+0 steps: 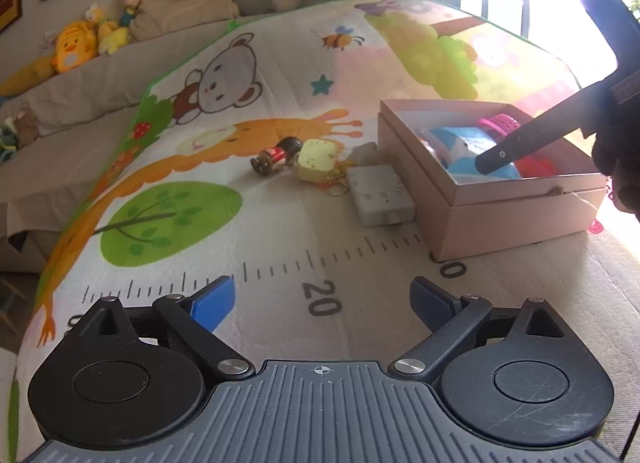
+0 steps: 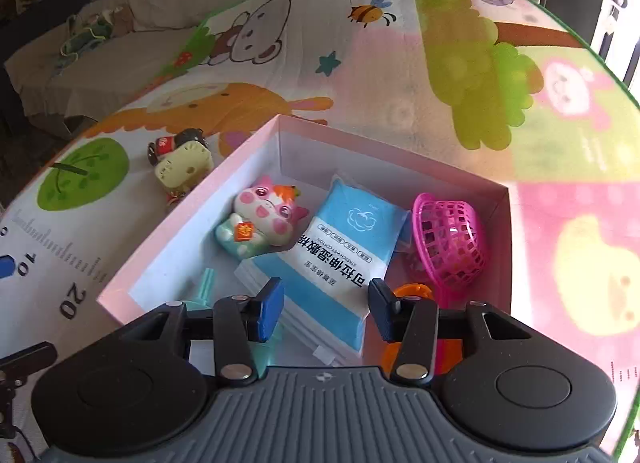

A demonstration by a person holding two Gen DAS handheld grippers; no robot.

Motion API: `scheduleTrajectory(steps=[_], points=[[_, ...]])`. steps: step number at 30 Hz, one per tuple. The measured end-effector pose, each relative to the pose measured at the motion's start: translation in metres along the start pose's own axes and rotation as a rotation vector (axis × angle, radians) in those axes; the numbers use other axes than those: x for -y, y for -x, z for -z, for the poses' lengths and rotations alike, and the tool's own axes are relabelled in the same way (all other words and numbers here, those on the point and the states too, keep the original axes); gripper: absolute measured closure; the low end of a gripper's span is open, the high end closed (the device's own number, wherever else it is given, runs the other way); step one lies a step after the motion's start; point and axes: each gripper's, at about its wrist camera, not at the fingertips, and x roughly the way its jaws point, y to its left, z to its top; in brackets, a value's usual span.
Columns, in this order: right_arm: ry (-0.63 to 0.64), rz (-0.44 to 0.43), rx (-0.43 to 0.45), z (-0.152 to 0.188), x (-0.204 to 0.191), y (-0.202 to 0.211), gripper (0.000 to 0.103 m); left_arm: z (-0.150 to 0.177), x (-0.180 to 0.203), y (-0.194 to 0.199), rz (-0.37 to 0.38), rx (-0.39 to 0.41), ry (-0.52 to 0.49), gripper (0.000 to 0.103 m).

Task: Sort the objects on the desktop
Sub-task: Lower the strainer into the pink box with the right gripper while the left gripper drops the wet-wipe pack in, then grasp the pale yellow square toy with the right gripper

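Observation:
A pink box [image 1: 516, 211] [image 2: 192, 207] stands on the cartoon mat. In it lie a blue wet-wipe pack [image 2: 352, 239], a pink cow toy [image 2: 264, 219], a pink mesh basket [image 2: 452, 239], an orange piece [image 2: 412, 291] and a teal piece [image 2: 206, 283]. My right gripper [image 2: 324, 307] is open and empty, just above the wipe pack inside the box; one of its fingers [image 1: 520, 143] shows in the left wrist view. My left gripper [image 1: 322, 299] is open and empty above the mat, short of the box. A small doll [image 1: 276, 155], a yellow keychain toy [image 1: 316, 161] and a white power strip [image 1: 380, 195] lie left of the box.
A beige sofa [image 1: 100, 79] with plush toys [image 1: 76, 47] and cushions runs along the far left. The mat [image 1: 248, 223] has a printed ruler near its front edge. Bright window light falls at the far right.

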Motion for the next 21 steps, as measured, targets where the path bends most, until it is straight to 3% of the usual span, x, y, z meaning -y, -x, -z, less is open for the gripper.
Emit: scheduleTrajectory(steps=[2, 6, 8, 14, 16, 21], points=[[-0.021, -0.093, 0.018, -0.006, -0.005, 0.012, 0.055, 0.004, -0.008, -0.005, -0.033, -0.017, 0.014, 0.004], [-0.012, -0.130, 0.075, -0.027, -0.028, 0.032, 0.052, 0.009, -0.022, -0.012, -0.112, -0.040, 0.023, 0.003], [-0.006, -0.148, 0.091, -0.045, -0.045, 0.032, 0.040, 0.012, -0.031, -0.014, -0.125, -0.048, 0.036, 0.003], [-0.076, -0.184, 0.000, -0.087, -0.094, -0.025, 0.030, 0.021, -0.061, -0.017, -0.112, -0.071, 0.117, 0.002], [-0.076, -0.157, -0.032, -0.097, -0.109, -0.051, 0.030, 0.023, -0.066, -0.017, -0.090, -0.073, 0.141, 0.002], [-0.023, 0.028, -0.093, -0.113, -0.133, -0.120, 0.030, 0.024, -0.066, -0.017, -0.075, -0.064, 0.152, 0.000]])
